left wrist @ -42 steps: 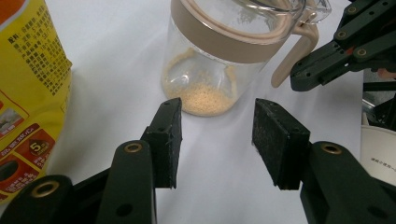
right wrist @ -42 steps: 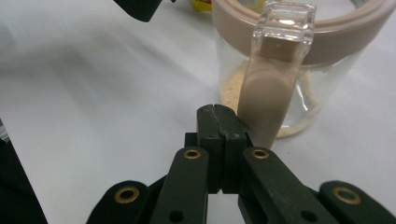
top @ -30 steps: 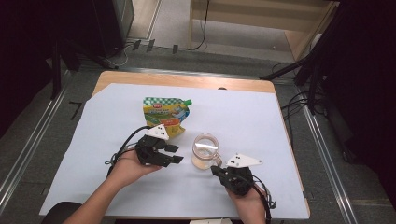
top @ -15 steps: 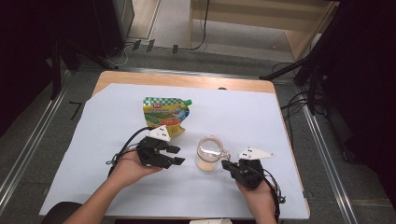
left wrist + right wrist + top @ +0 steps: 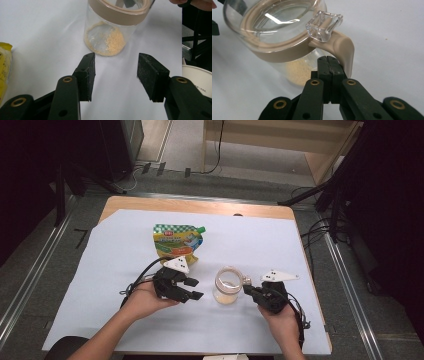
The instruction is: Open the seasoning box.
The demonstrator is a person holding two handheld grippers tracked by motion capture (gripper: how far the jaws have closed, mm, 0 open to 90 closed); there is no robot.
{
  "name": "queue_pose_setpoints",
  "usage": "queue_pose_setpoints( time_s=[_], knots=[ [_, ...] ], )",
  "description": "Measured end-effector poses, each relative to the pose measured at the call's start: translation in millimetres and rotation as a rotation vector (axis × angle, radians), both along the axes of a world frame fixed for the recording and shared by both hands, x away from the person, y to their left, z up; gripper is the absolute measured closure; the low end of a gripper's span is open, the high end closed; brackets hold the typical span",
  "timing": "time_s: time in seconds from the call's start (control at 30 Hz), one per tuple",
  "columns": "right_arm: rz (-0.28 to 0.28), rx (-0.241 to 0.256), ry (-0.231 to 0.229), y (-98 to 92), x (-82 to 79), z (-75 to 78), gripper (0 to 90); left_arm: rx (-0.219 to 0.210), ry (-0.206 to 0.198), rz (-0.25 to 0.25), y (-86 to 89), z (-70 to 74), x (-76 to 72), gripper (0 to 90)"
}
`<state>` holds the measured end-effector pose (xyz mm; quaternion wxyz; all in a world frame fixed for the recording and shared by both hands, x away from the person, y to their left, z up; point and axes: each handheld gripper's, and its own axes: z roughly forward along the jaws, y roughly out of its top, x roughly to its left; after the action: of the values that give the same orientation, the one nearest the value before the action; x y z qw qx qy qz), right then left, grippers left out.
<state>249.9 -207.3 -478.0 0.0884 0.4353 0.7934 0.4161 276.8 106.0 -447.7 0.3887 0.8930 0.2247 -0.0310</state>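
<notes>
A clear jar [image 5: 228, 286] with a beige lid ring and a little yellowish powder in it stands on the white sheet between my two grippers. My left gripper [image 5: 194, 289] is open just left of it, and its jaws [image 5: 116, 72] point at the jar's base [image 5: 107, 42] without touching. My right gripper [image 5: 248, 290] is shut, its joined tips [image 5: 328, 60] tucked under the beige latch tab [image 5: 343, 47] below the clear clasp [image 5: 324, 25]. A green and yellow pouch [image 5: 177, 243] lies flat behind the left gripper.
The white sheet [image 5: 300, 245] covers most of the wooden table [image 5: 190, 205]. A white paper cup [image 5: 197, 80] stands off to the side in the left gripper view. Cables trail from both grippers toward the person.
My right gripper has moved to the right and turned toward the jar's latch. The jar has shifted slightly right. The left gripper has barely moved.
</notes>
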Motion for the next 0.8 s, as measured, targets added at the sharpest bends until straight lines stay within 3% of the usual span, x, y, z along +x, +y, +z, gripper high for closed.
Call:
queue_pose_setpoints(
  time_s=[0.2, 0.37, 0.63, 0.8],
  knots=[
    [-0.001, 0.009, 0.009, -3.6, 5.3, -0.2, 90.0, -0.001, 0.003, -0.025, -8.3, 1.6, 2.1, 44.7],
    [0.004, 0.002, 0.013, -10.1, 1.1, 1.9, 90.0, 0.008, 0.013, -0.031, -12.7, 5.3, 6.6, 46.5],
    [-0.045, 0.013, 0.004, -27.1, -2.0, 9.1, 90.0, -0.017, 0.023, -0.060, -21.5, 13.7, 17.4, 38.7],
    [-0.060, 0.012, 0.007, -29.9, 3.6, 8.2, 90.0, -0.009, 0.017, -0.087, -29.3, 15.5, 24.0, 35.9]
  ],
)
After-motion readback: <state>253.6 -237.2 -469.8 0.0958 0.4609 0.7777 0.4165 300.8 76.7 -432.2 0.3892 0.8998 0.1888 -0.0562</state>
